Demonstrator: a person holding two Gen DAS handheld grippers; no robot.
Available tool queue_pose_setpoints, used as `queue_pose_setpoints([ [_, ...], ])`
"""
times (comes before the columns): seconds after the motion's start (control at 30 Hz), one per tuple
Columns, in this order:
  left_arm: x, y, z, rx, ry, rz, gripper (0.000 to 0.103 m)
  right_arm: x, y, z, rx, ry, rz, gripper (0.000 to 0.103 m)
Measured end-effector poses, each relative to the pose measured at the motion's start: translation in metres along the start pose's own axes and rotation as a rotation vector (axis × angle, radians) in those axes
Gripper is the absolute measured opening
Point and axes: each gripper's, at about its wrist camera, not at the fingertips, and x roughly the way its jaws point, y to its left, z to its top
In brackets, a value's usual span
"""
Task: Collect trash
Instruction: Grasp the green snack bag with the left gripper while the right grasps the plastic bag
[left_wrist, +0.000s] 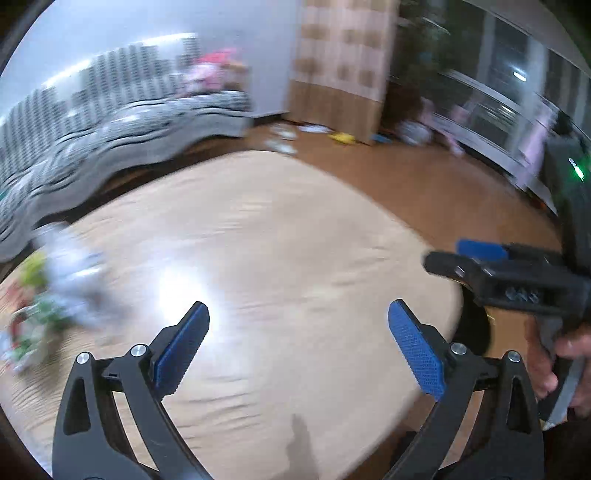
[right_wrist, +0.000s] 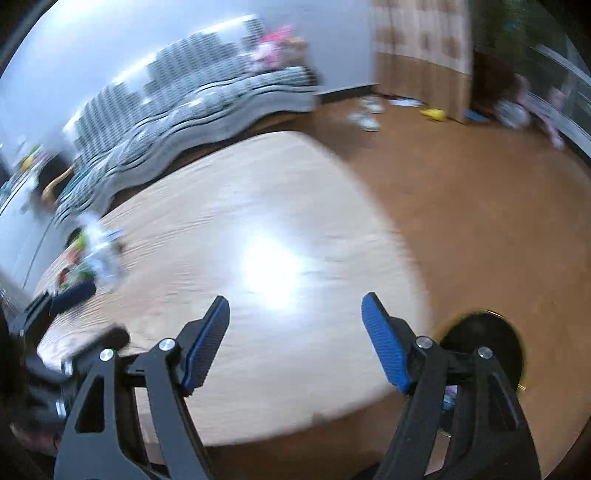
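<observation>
Trash pile (left_wrist: 55, 291): loose heap of crumpled wrappers, whitish-blue with green, yellow and red bits. Heavily blurred in both views; single items cannot be told apart. Lies on the light wooden table (left_wrist: 277, 258), at its far left edge.

Bin (right_wrist: 484, 343): round, dark interior, thin yellowish rim. Stands upright on the brown floor, just beside the table's near right corner, mouth open upward. Well apart from the trash pile.

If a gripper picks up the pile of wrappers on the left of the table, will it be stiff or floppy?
The wrapper pile is blurred, yet looks like thin crumpled plastic on the table: probably floppy and light. Being loose, pieces may slip out. The open left gripper probably needs a firm pinch.
</observation>
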Motion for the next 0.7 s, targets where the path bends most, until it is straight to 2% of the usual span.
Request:
queue_pose_setpoints([
  [0.13,-0.025,0.088,-0.014,-0.049,-0.015,0.178,0.096,0.028,0.085,0.008,-0.106,0.029,0.095,0.072],
  [0.23,-0.034,0.157,-0.036,-0.065,0.008,0.316,0.096,0.051,0.143,0.011,-0.177,0.059,0.155,0.072],
  [0.3,-0.034,0.194,-0.046,-0.090,0.021,0.349,0.096,0.065,0.172,0.014,-0.217,0.073,0.176,0.072],
  [0.37,-0.032,0.222,-0.056,-0.114,0.038,0.371,0.096,0.081,0.203,0.016,-0.251,0.080,0.184,0.072],
  [0.5,-0.033,0.256,-0.062,-0.158,0.053,0.352,0.096,0.116,0.237,0.027,-0.251,0.104,0.210,0.072],
  [0.57,-0.034,0.256,-0.063,-0.147,0.044,0.331,0.096,0.139,0.250,0.038,-0.243,0.104,0.222,0.072],
  [0.7,-0.023,0.249,-0.060,-0.075,0.046,0.335,0.096,0.178,0.263,0.053,-0.208,0.113,0.270,0.071],
])
